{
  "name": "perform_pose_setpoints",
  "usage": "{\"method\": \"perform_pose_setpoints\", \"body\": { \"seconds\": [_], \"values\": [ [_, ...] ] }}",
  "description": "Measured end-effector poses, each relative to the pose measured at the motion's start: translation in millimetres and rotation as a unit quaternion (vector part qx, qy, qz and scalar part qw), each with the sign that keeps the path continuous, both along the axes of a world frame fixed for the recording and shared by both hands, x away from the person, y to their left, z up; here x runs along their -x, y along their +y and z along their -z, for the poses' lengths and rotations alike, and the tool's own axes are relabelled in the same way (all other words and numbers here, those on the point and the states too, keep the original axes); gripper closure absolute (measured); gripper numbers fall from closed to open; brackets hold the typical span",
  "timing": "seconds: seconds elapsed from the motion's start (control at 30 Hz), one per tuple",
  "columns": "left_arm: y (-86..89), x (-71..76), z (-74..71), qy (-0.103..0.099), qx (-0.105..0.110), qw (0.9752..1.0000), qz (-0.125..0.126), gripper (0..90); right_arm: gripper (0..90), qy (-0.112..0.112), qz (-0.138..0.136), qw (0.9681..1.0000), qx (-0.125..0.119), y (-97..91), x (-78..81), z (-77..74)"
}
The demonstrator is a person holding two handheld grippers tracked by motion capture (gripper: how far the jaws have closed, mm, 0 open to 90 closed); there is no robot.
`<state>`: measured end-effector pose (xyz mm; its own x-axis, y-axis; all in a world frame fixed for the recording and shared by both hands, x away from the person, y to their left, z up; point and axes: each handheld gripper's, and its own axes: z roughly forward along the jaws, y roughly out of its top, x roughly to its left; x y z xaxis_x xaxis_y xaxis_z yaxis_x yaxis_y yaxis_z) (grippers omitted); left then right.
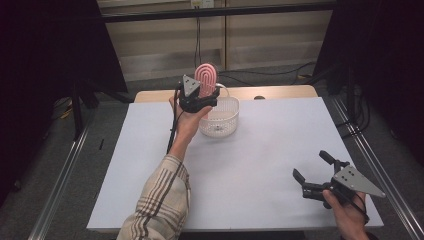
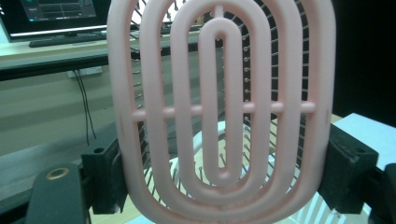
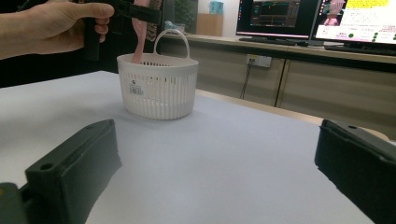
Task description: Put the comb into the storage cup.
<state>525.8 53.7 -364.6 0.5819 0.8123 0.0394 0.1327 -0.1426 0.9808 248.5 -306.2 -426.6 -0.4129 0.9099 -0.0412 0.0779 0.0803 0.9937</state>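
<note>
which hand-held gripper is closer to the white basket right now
Left. The left hand-held gripper holds the pink brush just above the white basket, at its rim. The right hand-held gripper sits open, far off near the table's front right corner.

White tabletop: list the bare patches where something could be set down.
The white tabletop is bare between the white plastic slotted basket and the right tool, and along the left edge beside the plaid sleeve. It is crowded at the basket, where the left tool holds the pink oval hairbrush.

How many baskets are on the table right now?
1. The white basket stands at the table's far middle, directly under the pink hairbrush held in the left gripper. Nothing on the table could hide another.
</note>
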Motion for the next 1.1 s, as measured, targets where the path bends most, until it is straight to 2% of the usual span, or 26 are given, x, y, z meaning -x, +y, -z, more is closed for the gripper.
{"method": "perform_pose_setpoints", "body": {
  "seconds": [0.3, 0.7, 0.93, 1.1],
  "values": [
    [-0.7, 0.6, 3.3, 0.005, 0.000, 1.0000, 0.003, 19.2, 0.0, 0.000, -0.001, 1.0000, 0.000, 0.1, 0.2, 0.0],
    [2.9, -0.9, 9.5, 0.013, -0.006, 0.9999, -0.008, 19.1, 0.0, 0.001, -0.001, 1.0000, 0.001, 0.2, 0.0, 0.1],
    [4.7, -3.6, 13.8, 0.029, -0.008, 0.9995, -0.013, 19.0, 0.0, 0.000, -0.001, 1.0000, 0.001, 0.1, 0.4, -0.1],
    [4.1, -4.7, 15.7, 0.031, -0.013, 0.9993, -0.015, 19.0, 0.0, 0.000, -0.002, 1.0000, 0.001, 0.2, 0.2, 0.0]
  ]
}}
